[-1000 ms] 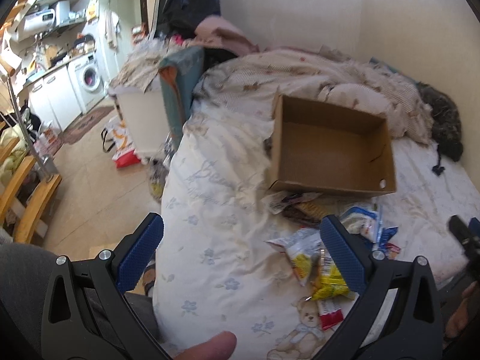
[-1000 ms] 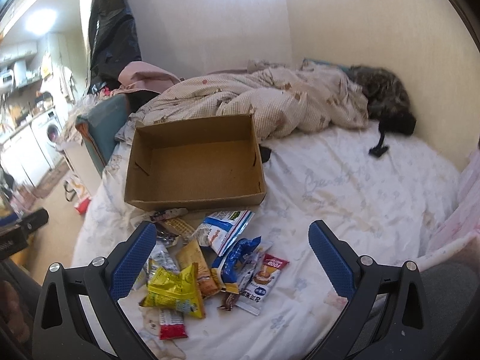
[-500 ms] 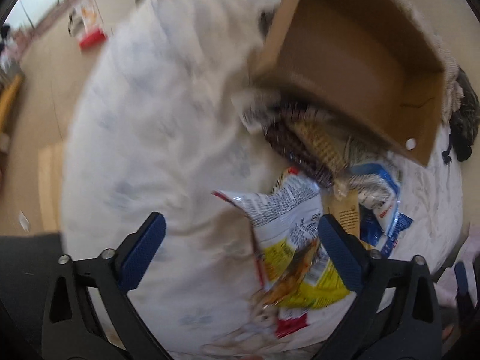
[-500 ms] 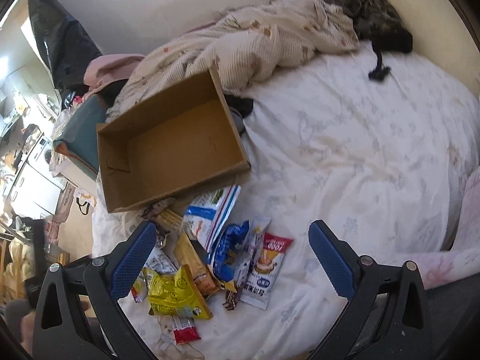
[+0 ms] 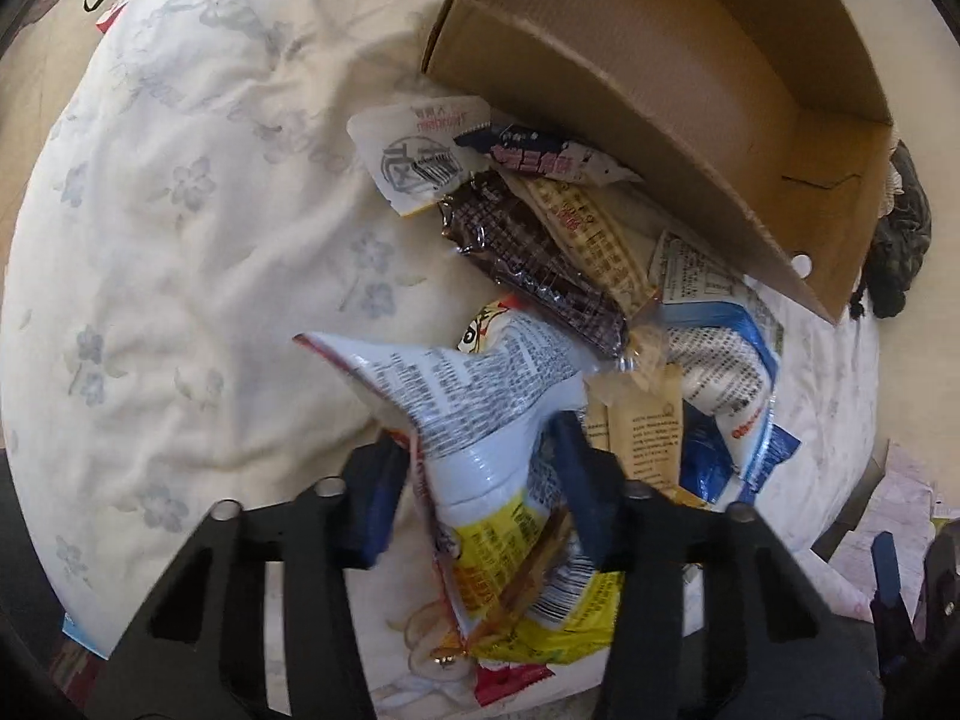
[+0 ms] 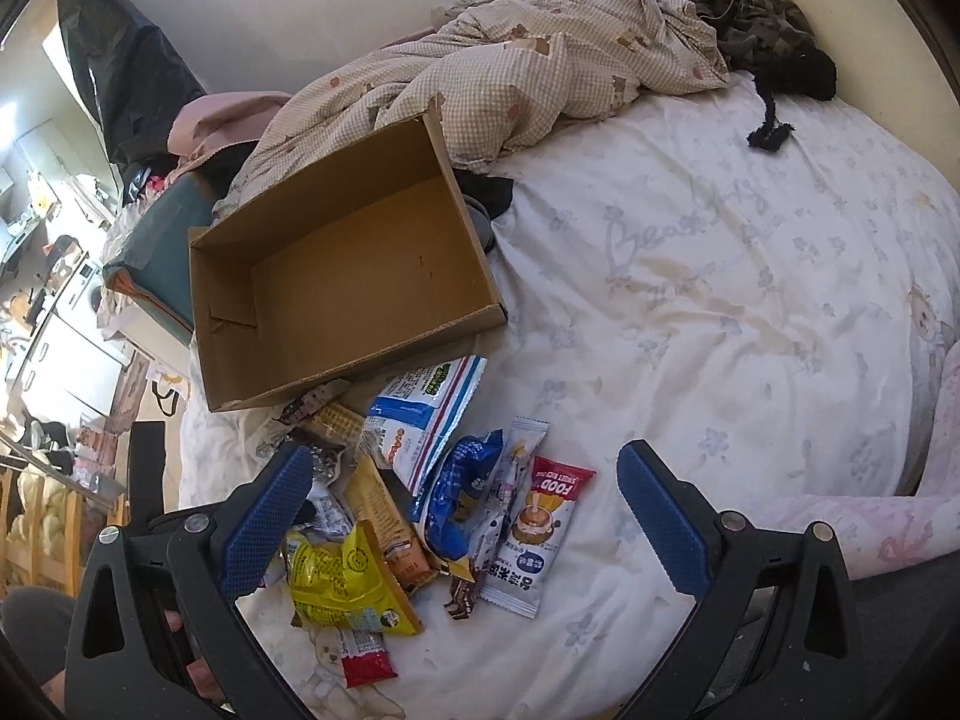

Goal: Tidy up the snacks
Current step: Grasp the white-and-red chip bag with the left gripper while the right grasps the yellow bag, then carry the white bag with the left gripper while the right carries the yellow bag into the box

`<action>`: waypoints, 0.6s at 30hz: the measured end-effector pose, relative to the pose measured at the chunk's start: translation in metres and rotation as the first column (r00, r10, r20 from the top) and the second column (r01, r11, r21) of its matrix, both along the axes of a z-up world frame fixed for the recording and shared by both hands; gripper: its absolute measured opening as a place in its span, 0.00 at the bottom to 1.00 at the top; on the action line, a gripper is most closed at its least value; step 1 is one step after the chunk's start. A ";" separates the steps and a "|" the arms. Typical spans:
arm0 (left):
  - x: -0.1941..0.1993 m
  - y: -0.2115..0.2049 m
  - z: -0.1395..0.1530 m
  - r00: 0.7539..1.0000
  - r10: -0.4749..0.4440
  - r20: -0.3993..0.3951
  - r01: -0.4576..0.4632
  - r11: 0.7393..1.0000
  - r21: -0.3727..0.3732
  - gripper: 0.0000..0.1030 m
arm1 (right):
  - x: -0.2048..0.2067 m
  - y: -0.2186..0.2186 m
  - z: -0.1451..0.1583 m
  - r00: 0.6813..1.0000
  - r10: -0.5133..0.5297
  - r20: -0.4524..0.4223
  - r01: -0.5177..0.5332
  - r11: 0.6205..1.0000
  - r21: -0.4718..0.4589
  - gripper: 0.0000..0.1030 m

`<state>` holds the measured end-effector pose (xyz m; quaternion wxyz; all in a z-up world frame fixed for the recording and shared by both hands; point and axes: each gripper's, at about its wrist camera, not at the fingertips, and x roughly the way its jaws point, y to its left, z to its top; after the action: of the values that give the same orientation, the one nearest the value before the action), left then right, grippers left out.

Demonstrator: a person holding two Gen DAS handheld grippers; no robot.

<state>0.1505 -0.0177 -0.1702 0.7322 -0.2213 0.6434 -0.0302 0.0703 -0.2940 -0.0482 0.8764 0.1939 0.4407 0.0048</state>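
Observation:
A pile of snack packets lies on the bed just in front of an empty cardboard box (image 6: 348,276), which also shows in the left wrist view (image 5: 660,90). My left gripper (image 5: 474,474) is shut on a white and yellow snack bag (image 5: 480,414) at the near edge of the pile. A dark brown packet (image 5: 528,264) and a tan wafer packet (image 5: 588,234) lie beyond it. My right gripper (image 6: 468,510) is open and empty above the pile, over a blue packet (image 6: 456,492) and a red and white sachet (image 6: 534,534). A yellow bag (image 6: 342,582) lies by its left finger.
The bed has a white floral sheet (image 6: 720,276). A crumpled checked blanket (image 6: 540,60) and a dark garment (image 6: 768,36) lie behind the box by the wall. The bed edge and floor are on the left (image 5: 24,60). A pink pillow (image 6: 900,510) is at right.
My left gripper has swung down to the pile and closed on the white and yellow bag. My right gripper has tilted down over the snacks and stayed open.

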 end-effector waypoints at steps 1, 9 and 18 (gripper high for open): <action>-0.002 0.002 0.004 1.000 -0.002 0.000 0.002 1.000 0.010 0.32 | 0.001 0.001 0.000 1.000 0.003 -0.001 -0.003 1.000 -0.006 1.00; -0.023 0.019 0.070 0.993 -0.098 0.061 0.089 0.986 0.140 0.28 | 0.008 0.024 -0.025 0.979 0.133 -0.156 -0.127 0.991 0.048 1.00; -0.050 0.036 0.103 0.973 -0.165 0.161 0.121 0.960 0.251 0.27 | 0.019 0.102 -0.079 0.880 0.311 -0.358 -0.282 0.950 0.132 0.99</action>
<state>0.1008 0.0183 -0.0676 0.8048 -0.0803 0.5875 -0.0254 0.0891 -0.1923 -0.1272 0.7569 0.1548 0.6237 0.1187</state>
